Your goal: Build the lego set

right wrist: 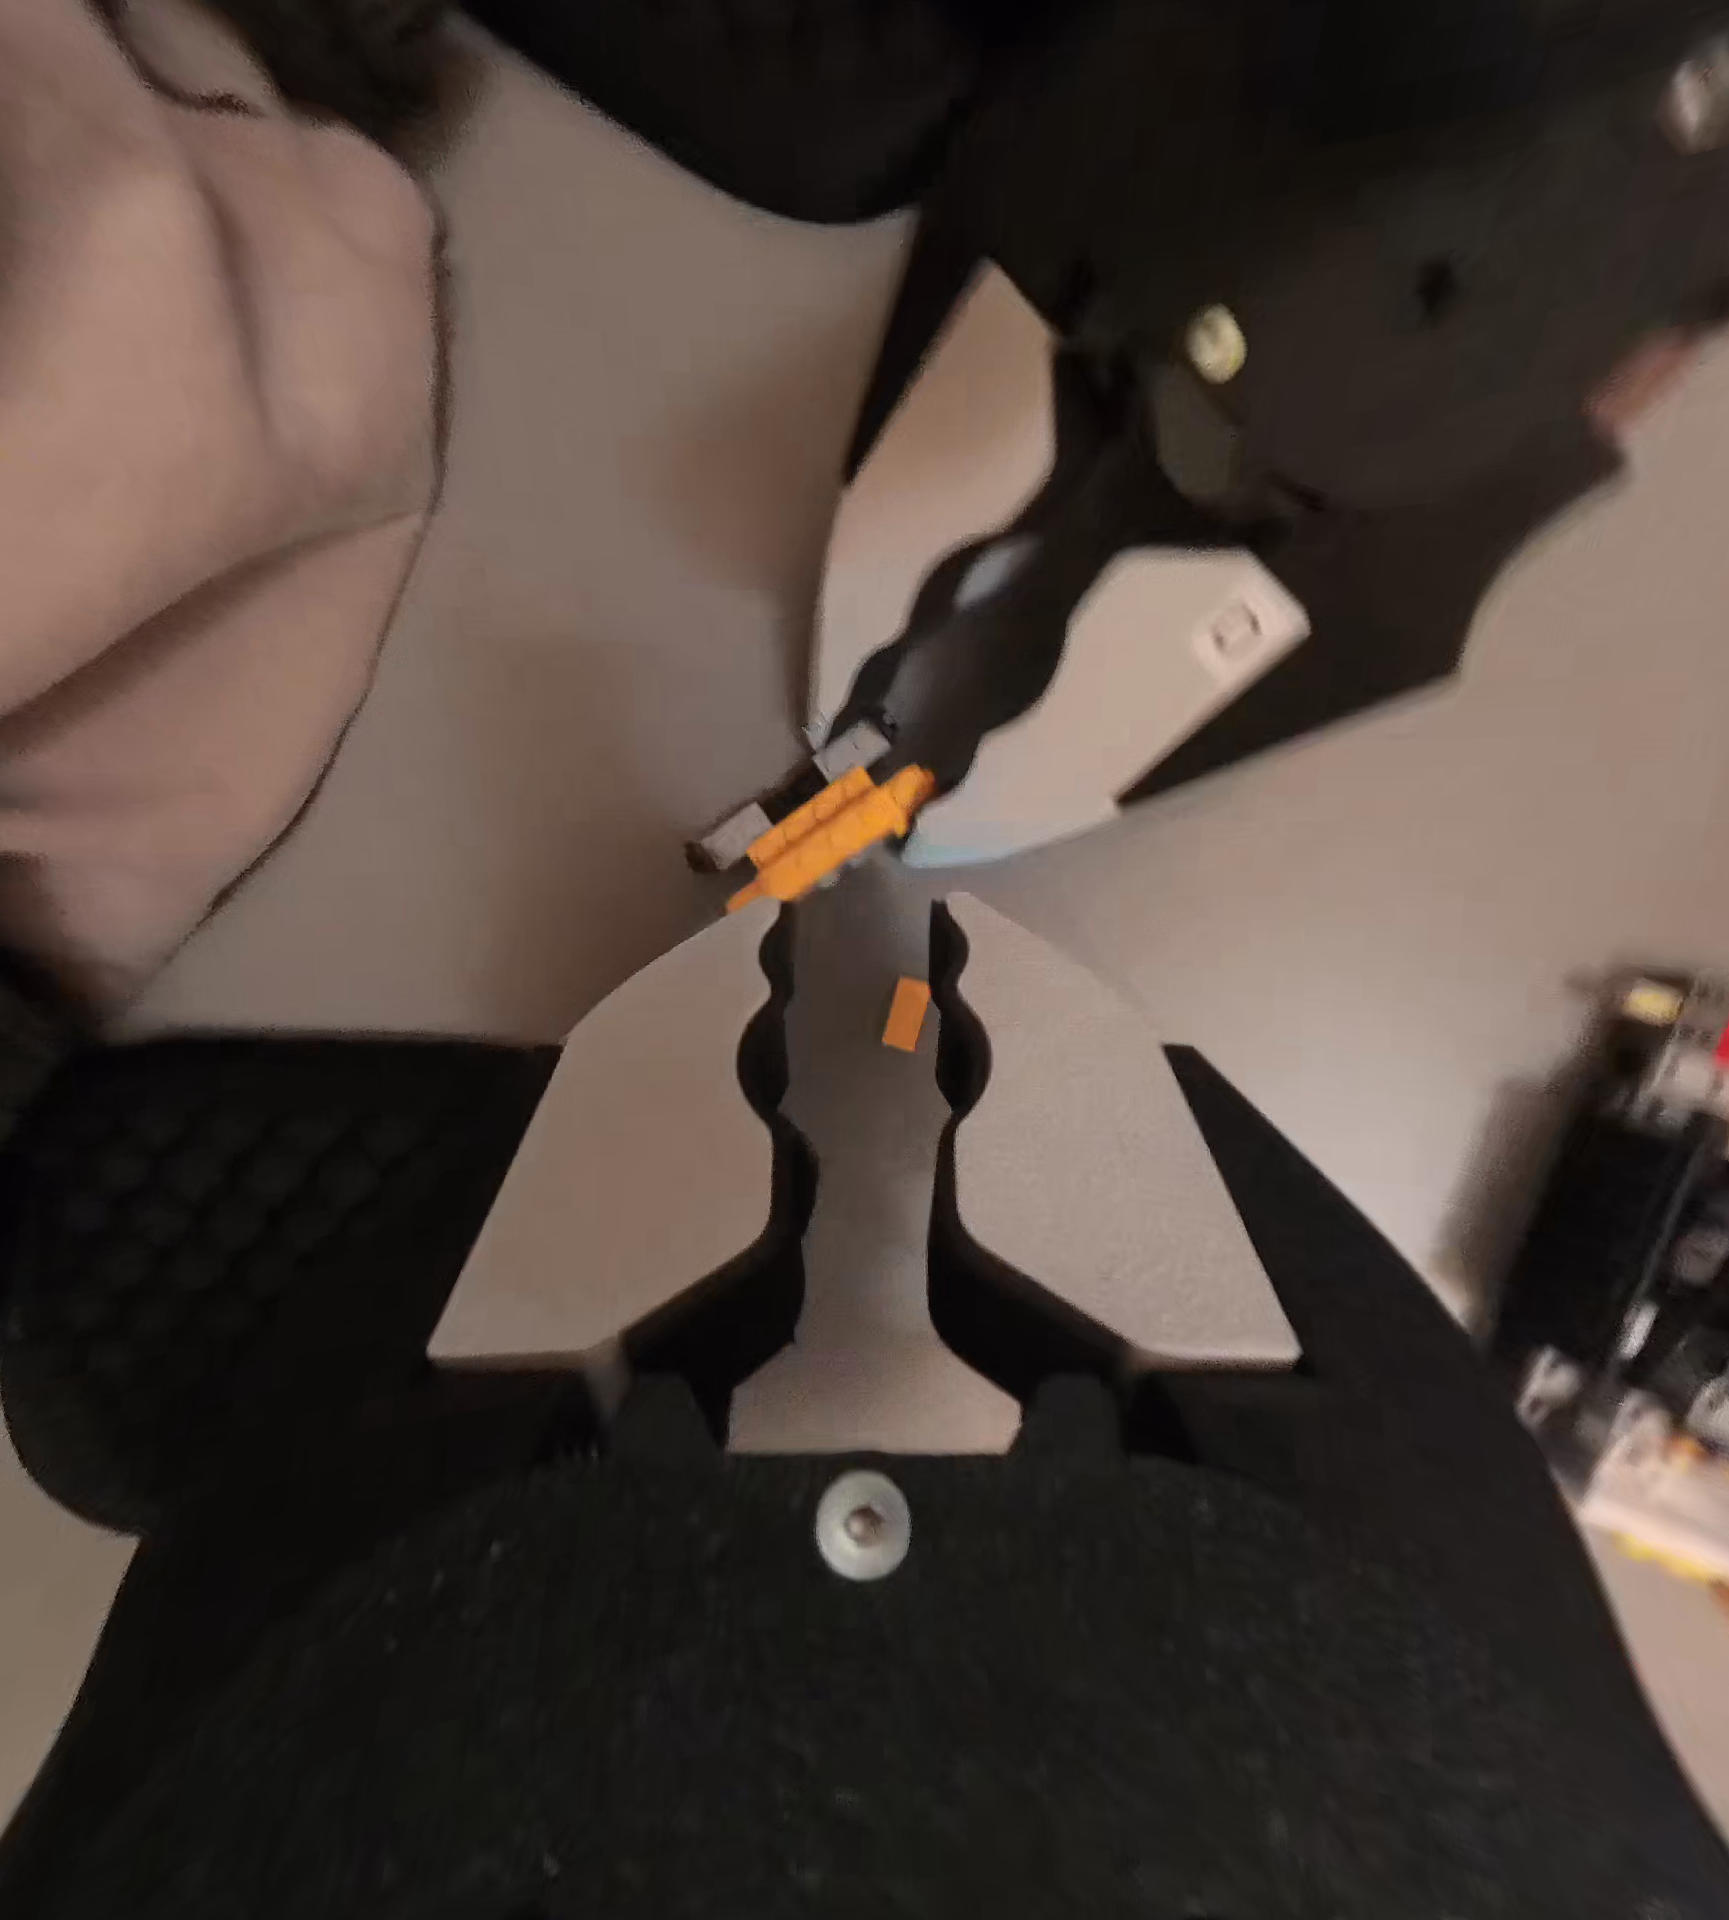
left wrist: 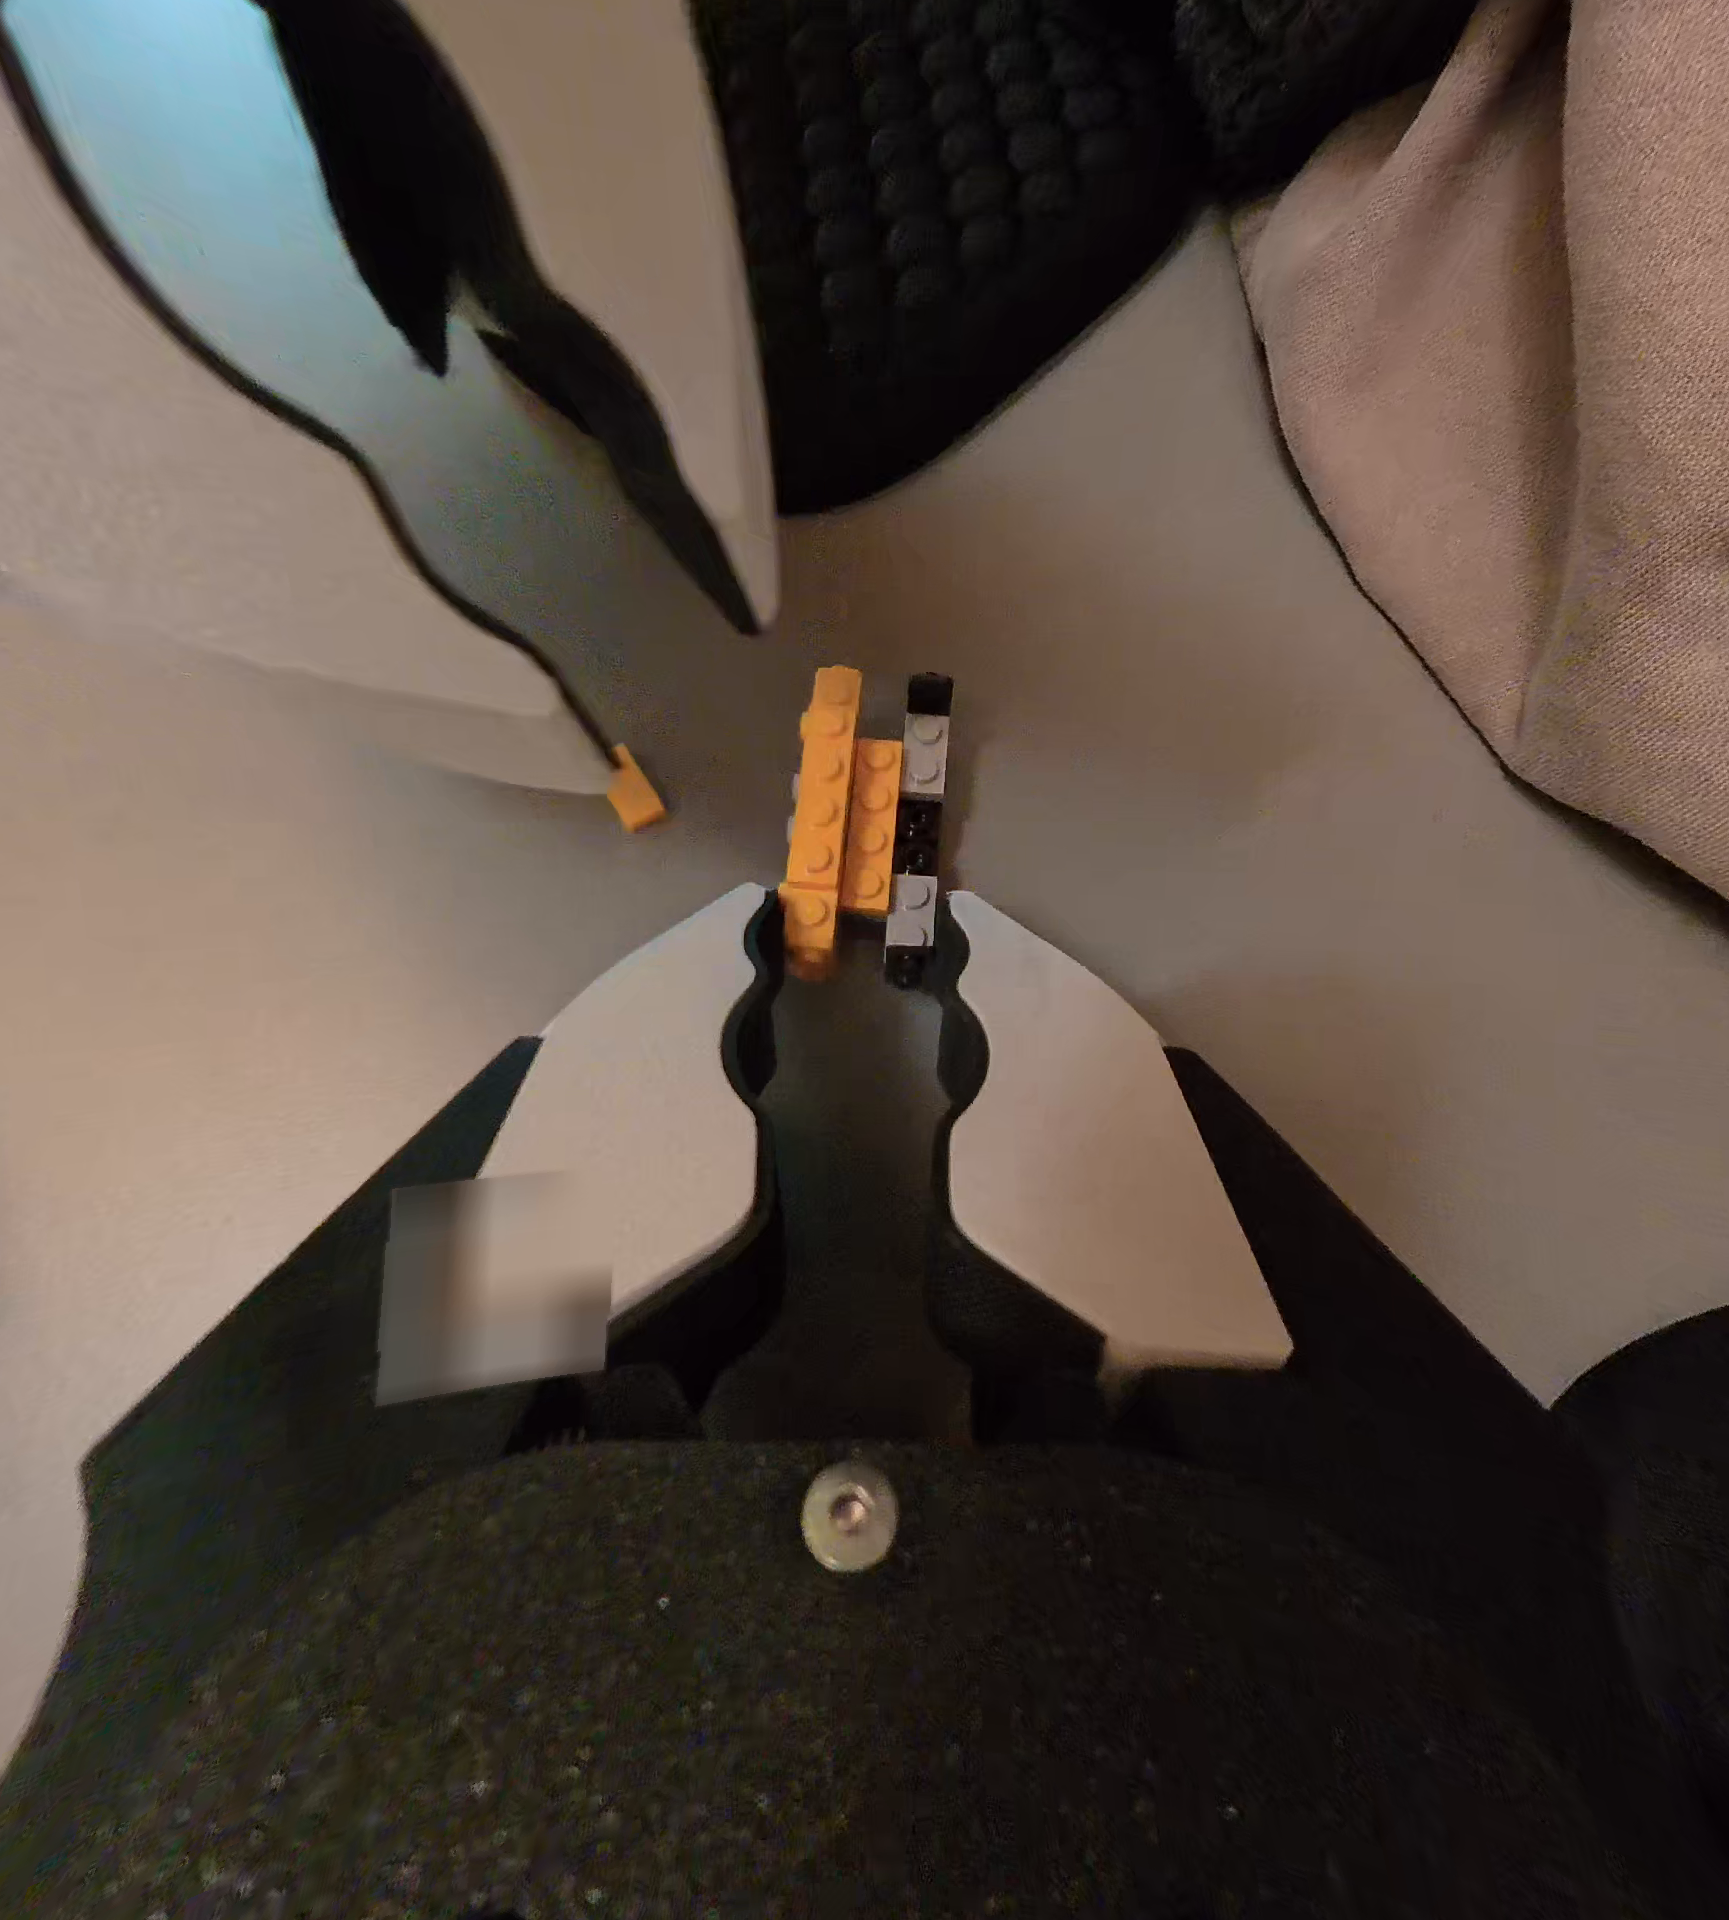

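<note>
My left gripper is shut on the near end of a small lego assembly of orange, grey and black bricks, held above the grey table. The assembly also shows in the right wrist view, gripped by the left gripper. My right gripper is open, with its tips just short of the assembly. A small orange piece sits between its fingers, close to the right pad; I cannot tell whether it touches it. In the left wrist view this piece is at the tip of one finger of the right gripper.
A pinkish cushion and black knitted fabric lie behind the assembly. A dark lego box or model with red and orange parts stands on the table at the right. A black textured sleeve is at the left. Left tips to right tips: about 5 cm.
</note>
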Action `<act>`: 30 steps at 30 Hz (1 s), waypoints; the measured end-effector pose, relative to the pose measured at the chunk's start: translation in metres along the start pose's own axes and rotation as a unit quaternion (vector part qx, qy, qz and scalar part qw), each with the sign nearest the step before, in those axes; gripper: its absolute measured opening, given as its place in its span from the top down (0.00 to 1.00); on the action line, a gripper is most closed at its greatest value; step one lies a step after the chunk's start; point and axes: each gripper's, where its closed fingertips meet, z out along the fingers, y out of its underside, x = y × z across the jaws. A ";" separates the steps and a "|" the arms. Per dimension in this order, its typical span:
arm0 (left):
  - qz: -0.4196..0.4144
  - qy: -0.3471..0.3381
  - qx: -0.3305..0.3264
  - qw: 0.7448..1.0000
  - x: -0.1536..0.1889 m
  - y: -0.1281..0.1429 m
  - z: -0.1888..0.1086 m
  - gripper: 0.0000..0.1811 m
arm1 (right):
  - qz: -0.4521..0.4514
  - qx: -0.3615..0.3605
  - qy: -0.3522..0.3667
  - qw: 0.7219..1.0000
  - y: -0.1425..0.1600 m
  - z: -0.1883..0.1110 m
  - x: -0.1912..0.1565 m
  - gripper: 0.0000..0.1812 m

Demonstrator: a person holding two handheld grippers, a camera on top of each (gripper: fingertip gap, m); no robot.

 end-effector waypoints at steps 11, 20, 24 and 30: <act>-0.020 -0.039 -0.018 0.999 -0.003 -0.001 0.002 0.85 | 0.095 -0.021 0.137 0.986 0.043 0.023 0.014 0.92; -0.094 -0.140 -0.038 0.985 -0.014 0.003 0.002 0.85 | 0.144 0.004 0.148 0.978 0.032 0.015 0.015 0.96; -0.119 -0.175 -0.039 0.977 -0.014 0.004 0.000 0.85 | 0.159 0.046 0.152 0.974 0.009 0.003 0.011 0.96; -0.124 -0.174 -0.043 0.976 -0.013 0.004 0.000 0.85 | 0.160 0.006 0.141 0.977 0.005 0.013 0.006 0.96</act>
